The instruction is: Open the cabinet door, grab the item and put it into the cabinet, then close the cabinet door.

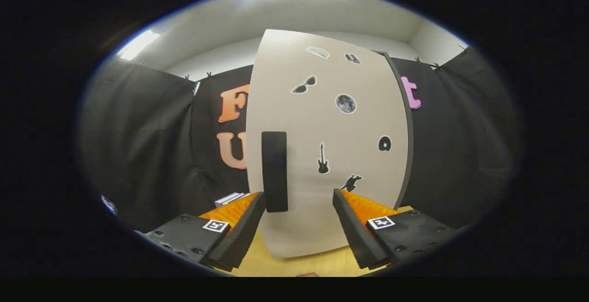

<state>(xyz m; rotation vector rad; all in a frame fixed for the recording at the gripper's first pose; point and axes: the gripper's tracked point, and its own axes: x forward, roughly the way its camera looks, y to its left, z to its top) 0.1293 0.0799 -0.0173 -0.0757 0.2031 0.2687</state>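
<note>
The gripper (pixel 299 210) is built of two wedge-shaped fingers (pixel 239 235) with ridged inner faces, at the lower middle of the frame. Each sits on a flat dark plate studded with round screws, bearing a square black-and-white marker (pixel 215 225).

One cabinet door (pixel 329 154) with one handle (pixel 274 171), seven stickers (pixel 345 103); two spread fingers (pixel 244 233).
</note>
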